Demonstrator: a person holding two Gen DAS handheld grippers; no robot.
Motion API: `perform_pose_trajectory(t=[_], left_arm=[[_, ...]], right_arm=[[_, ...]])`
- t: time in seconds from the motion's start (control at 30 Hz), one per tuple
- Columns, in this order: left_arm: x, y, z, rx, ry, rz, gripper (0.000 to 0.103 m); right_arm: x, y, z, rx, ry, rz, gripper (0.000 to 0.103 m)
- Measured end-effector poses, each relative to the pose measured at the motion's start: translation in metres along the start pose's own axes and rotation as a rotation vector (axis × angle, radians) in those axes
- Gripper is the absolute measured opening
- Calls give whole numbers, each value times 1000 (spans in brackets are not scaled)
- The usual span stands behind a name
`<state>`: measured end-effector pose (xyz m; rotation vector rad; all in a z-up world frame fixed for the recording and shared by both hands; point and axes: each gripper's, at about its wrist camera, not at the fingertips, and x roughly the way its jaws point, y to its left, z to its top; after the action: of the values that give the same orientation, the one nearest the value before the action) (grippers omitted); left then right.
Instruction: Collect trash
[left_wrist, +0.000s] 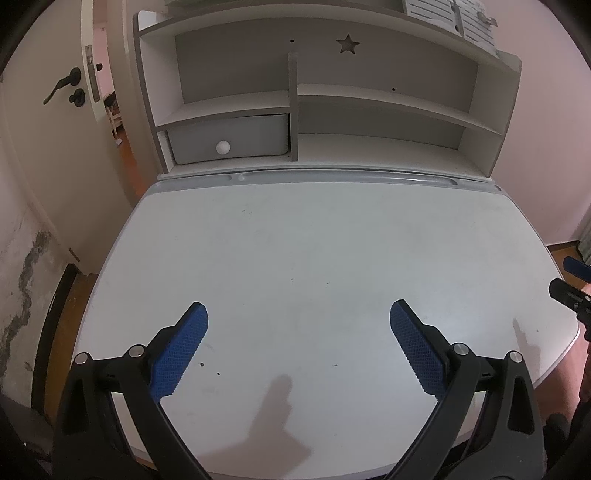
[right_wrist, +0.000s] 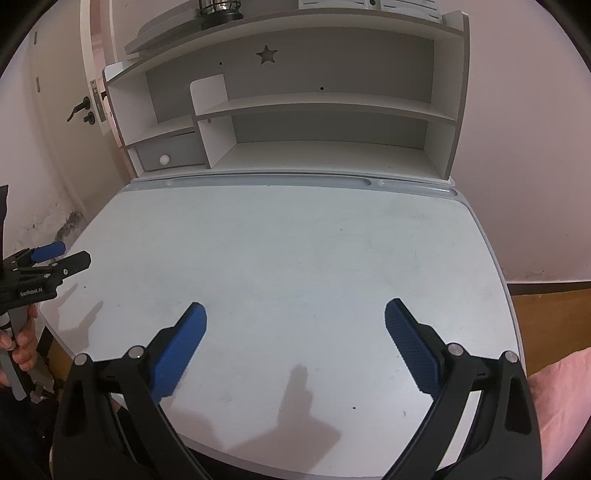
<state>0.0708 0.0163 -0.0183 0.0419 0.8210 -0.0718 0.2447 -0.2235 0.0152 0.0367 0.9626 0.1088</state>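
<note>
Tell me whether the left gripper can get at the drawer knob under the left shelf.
Probably yes. The left gripper hangs open above the desk top, and nothing stands between it and the white knob on the shut drawer.

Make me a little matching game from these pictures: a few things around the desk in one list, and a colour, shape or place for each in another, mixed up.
Things:
1. drawer knob
2. gripper pads
3. door handle
4. cut-out in the shelf back

Descriptions:
A. blue
B. star-shaped
C. white and round
D. black, left of the desk

Pairs: 1-C, 2-A, 3-D, 4-B
</note>
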Motion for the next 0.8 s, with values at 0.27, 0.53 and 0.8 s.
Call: perform_pose_trajectory(t=[0.27, 0.53, 0.8], left_arm=[[0, -1, 1, 2, -4, 3, 96], [0, -1, 0, 0, -1, 5, 96], [0, -3, -1, 8, -1, 6, 96]], right_arm=[[1, 2, 0, -1, 3, -4, 94], [1, 2, -1, 3, 3, 0, 94], [0, 0, 1, 6, 0, -1, 94]])
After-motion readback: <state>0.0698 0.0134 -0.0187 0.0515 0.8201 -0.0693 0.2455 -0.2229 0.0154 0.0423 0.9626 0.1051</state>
